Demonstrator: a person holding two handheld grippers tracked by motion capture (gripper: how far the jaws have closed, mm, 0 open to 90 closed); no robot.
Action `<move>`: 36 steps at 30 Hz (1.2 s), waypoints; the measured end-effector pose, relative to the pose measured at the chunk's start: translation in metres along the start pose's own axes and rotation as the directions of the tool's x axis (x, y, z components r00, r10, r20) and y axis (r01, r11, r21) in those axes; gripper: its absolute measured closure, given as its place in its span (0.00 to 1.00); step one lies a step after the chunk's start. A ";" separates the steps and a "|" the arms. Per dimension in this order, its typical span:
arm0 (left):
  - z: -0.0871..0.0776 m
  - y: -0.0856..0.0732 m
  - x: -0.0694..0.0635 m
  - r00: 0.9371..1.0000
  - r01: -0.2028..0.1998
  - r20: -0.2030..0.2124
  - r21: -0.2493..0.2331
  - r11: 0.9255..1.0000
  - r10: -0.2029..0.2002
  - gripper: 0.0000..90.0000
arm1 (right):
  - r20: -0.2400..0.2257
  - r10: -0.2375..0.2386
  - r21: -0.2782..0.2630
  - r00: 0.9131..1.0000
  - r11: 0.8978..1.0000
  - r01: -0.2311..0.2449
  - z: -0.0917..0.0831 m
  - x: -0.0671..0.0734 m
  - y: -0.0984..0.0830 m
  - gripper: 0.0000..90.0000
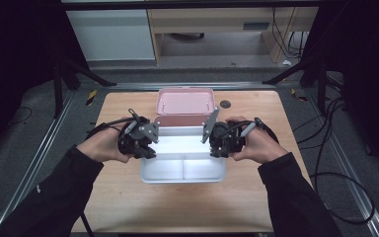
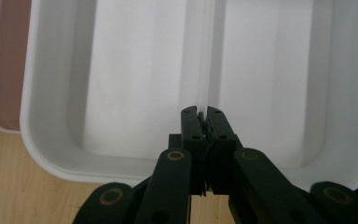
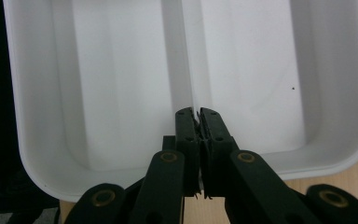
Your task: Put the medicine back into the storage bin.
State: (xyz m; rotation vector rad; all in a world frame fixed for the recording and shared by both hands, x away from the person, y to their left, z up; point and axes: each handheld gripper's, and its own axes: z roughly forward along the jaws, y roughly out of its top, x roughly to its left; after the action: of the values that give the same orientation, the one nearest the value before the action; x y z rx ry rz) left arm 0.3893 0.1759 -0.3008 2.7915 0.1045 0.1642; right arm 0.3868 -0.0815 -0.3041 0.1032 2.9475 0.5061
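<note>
High view: smooth white rounded-corner tray (image 1: pixel 182 170), probably plastic, two compartments.

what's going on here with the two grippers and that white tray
A person holds a two-jaw gripper in each hand over a white divided tray on a wooden table. The left gripper and the right gripper each have their jaws shut on the thin divider wall that runs down the middle of the tray, one at each side. Both compartments look empty. A pink container sits just behind the tray.
</note>
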 end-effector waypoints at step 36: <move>0.056 -0.001 0.109 0.998 0.037 0.041 0.089 0.995 -0.041 0.96 | -0.012 0.053 0.031 0.999 0.998 -0.053 0.058 -0.105 -0.003 0.96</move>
State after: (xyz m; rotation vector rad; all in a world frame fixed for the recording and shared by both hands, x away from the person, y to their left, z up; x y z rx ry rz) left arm 0.5044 0.1680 -0.3424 2.8767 0.1592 0.0918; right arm 0.4992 -0.0755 -0.3446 0.1828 2.9730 0.4704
